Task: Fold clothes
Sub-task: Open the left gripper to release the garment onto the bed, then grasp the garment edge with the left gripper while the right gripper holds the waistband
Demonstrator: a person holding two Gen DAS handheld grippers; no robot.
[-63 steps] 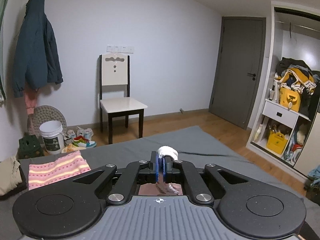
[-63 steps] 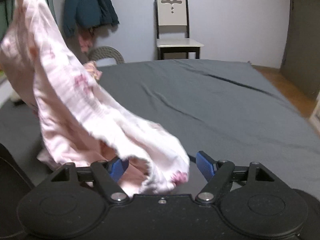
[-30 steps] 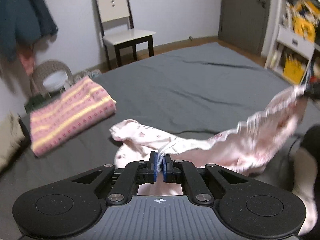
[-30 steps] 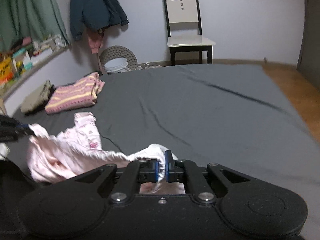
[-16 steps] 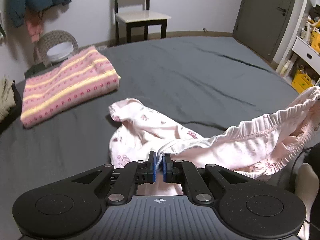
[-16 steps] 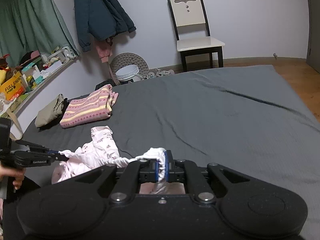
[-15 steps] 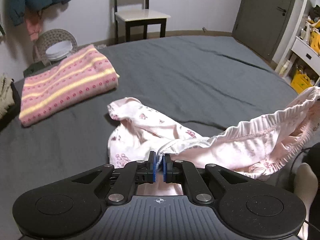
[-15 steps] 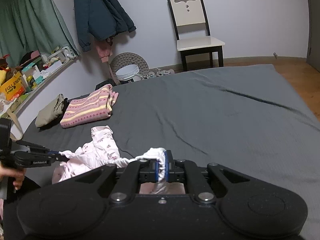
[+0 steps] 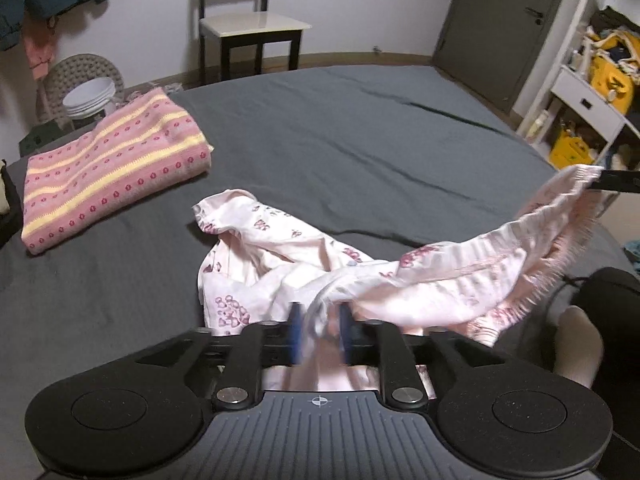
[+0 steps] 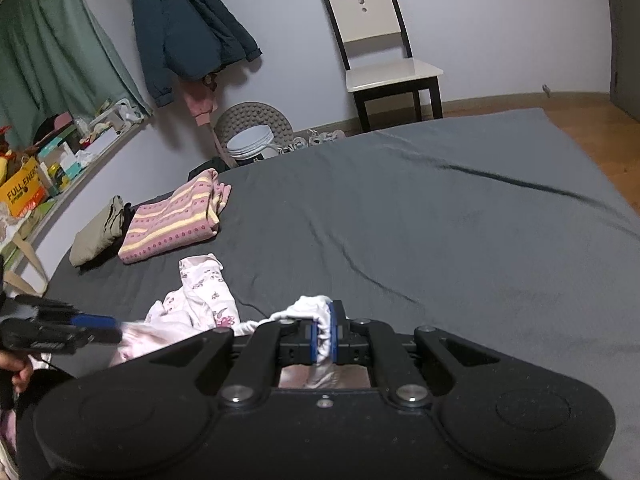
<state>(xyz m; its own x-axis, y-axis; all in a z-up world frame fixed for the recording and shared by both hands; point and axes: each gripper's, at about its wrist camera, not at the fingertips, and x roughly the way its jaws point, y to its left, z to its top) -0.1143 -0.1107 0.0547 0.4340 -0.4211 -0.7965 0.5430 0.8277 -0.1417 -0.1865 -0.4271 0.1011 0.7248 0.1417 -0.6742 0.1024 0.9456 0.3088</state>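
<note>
Left wrist view: left gripper [image 9: 319, 336] jaws apart around pink garment [image 9: 400, 280]; right gripper [image 10: 325, 338] clamps it.

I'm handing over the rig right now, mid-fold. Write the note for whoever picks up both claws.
Left claw: open, pads apart, with the pink floral garment loose between them.
Right claw: shut on the garment's gathered edge, holding that end above the grey bed.
The garment's other end lies crumpled on the bed.
Done: the striped pink piece and the khaki piece lie folded side by side near the bed's edge.
Left: probably regrip, spread the floral garment flat, fold it and put it with the others.
</note>
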